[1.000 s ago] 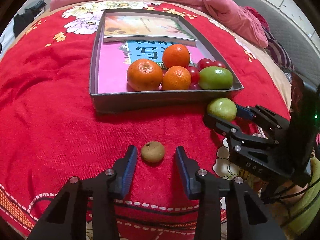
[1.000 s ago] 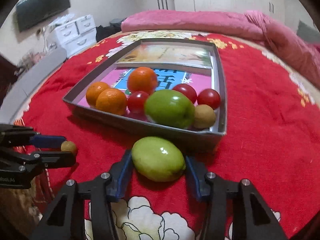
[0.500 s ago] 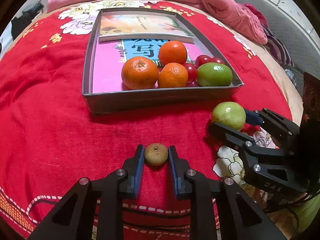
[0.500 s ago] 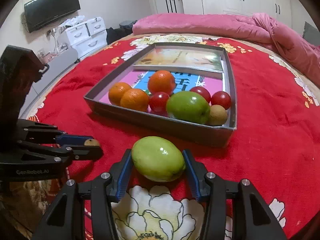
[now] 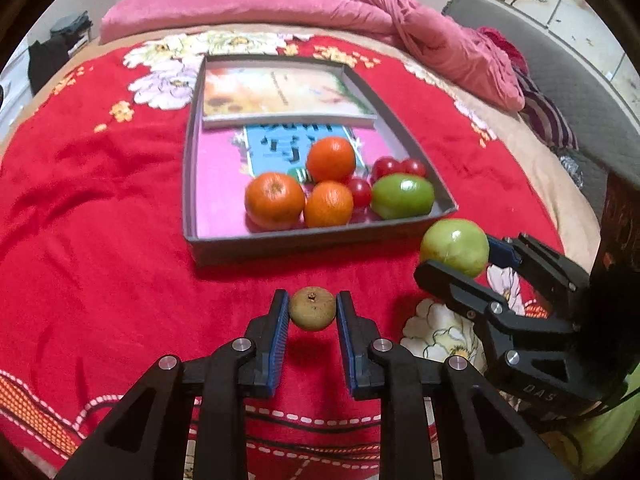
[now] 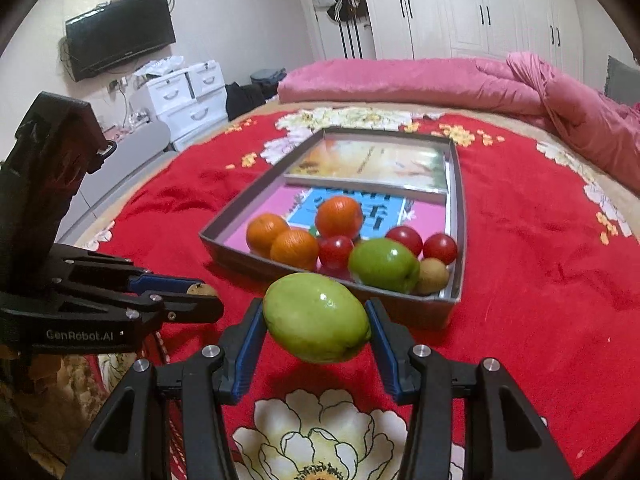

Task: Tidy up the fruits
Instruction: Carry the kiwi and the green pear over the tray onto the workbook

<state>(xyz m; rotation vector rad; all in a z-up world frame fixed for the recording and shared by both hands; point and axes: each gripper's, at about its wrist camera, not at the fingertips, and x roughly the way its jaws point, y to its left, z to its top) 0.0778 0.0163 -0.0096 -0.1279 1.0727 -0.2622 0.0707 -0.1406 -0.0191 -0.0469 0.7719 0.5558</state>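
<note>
My left gripper (image 5: 313, 314) is shut on a small brown fruit (image 5: 312, 309) and holds it above the red bedspread, in front of the grey tray (image 5: 304, 242). My right gripper (image 6: 316, 322) is shut on a green fruit (image 6: 316, 317) and holds it lifted just before the tray's near wall (image 6: 404, 309). The right gripper also shows in the left wrist view (image 5: 464, 264) with the green fruit (image 5: 455, 246). The tray holds three oranges (image 5: 275, 199), several red tomatoes (image 5: 360, 192), another green fruit (image 5: 402, 196) and a second brown fruit (image 6: 432, 276).
Books (image 5: 280, 96) lie in the far half of the tray. A pink quilt (image 5: 280, 0) runs along the back of the bed. White drawers (image 6: 188, 96) and a wall TV (image 6: 120, 36) stand to the left. A grey bench (image 5: 580, 92) is at the right.
My left gripper closed on the small brown fruit and lifted it off the bedspread. My right gripper raised the green fruit and drew back a little from the tray.
</note>
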